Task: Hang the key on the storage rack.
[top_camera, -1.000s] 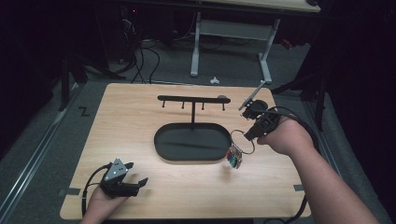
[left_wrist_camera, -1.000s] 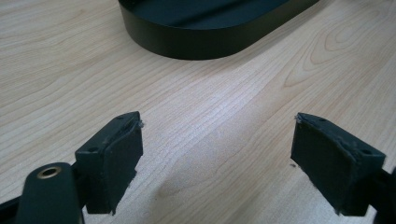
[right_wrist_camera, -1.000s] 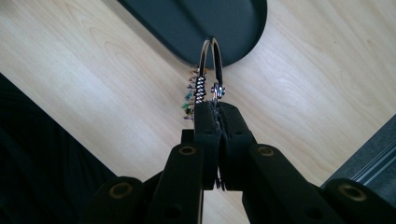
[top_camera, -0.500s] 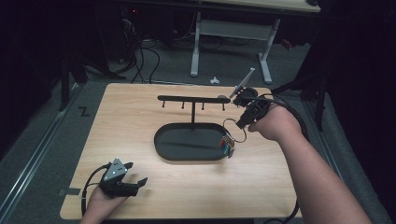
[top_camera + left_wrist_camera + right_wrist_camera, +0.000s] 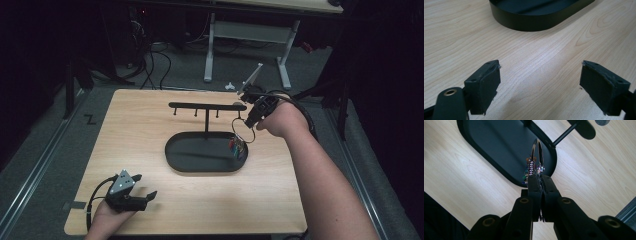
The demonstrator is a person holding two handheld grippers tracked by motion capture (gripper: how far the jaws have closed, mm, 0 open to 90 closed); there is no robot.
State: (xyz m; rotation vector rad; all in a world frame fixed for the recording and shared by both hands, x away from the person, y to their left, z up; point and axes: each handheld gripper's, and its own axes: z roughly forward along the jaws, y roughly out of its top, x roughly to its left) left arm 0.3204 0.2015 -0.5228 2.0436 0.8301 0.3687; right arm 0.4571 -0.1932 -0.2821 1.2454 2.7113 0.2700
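Observation:
A black stand with an oval tray base (image 5: 200,160) and a horizontal bar with pegs (image 5: 207,105) sits mid-table. My right gripper (image 5: 248,120) is shut on a metal ring with small coloured charms (image 5: 239,142), held in the air just below the bar's right end, over the tray's right rim. In the right gripper view the ring (image 5: 537,157) stands up from the closed jaws (image 5: 540,181), charms dangling beside it. My left gripper (image 5: 145,196) rests open at the near left of the table; its pads (image 5: 485,82) stand wide apart over bare wood.
The wooden table (image 5: 135,135) has free room left of and in front of the tray (image 5: 536,17). A second table's white legs (image 5: 210,50) and cables lie on the floor beyond the far edge.
My right gripper has lifted the ring from the table right of the tray and carried it up and toward the far side, to the bar's right end. The left gripper has stayed put.

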